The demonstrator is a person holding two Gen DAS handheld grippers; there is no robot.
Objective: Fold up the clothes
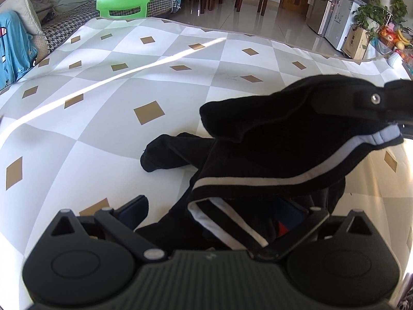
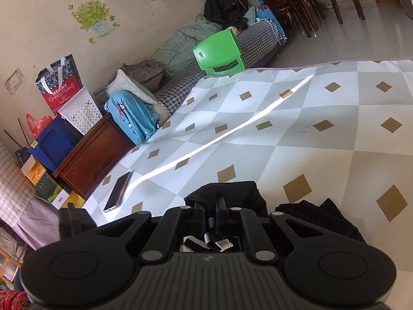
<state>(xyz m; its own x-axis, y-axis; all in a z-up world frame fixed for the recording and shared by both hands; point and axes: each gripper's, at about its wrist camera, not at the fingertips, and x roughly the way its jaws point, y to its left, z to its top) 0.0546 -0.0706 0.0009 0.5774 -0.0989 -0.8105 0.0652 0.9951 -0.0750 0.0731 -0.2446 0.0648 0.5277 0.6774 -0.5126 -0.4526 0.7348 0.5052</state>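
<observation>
**Soft black trousers, pinched at one end and sagging**

The trousers (image 1: pixel 271 155) are lying partly on the bench (image 1: pixel 103 103) and partly in the air; in the left wrist view one end is being lifted toward 2 o'clock by the right gripper (image 1: pixel 371 103), whose fingers are together and clamped on the cloth, while a leg end (image 1: pixel 157 155) is trailing on the bench toward 9 o'clock from the bulk; the white stripe (image 1: pixel 296 174) is running along the raised fold and curving with it.

In the right wrist view the right gripper (image 2: pixel 210 206) is showing its fingers pressed close with black cloth bunched over and between them, so the grip is reading as firm; the left gripper (image 1: pixel 219 211) is standing with its fingers apart, cloth lying across the gap but nothing pressing on it.

Judging by the droop, the trousers are handling as light, limp knit: no stiffness, folding wherever unsupported, unlikely to slip from rubber pads but likely to bunch; nothing fragile here. A single pinch is letting the rest hang and twist, so a second hold is looking needed; the striped edge near the left gripper, at 6 o'clock in its view, is seeming the best place, taken through both layers near the hem so the cloth is spreading flat between the two holds.

A phone (image 2: pixel 117 192) is lying at 9 o'clock on the bench, well apart from the trousers.
</observation>
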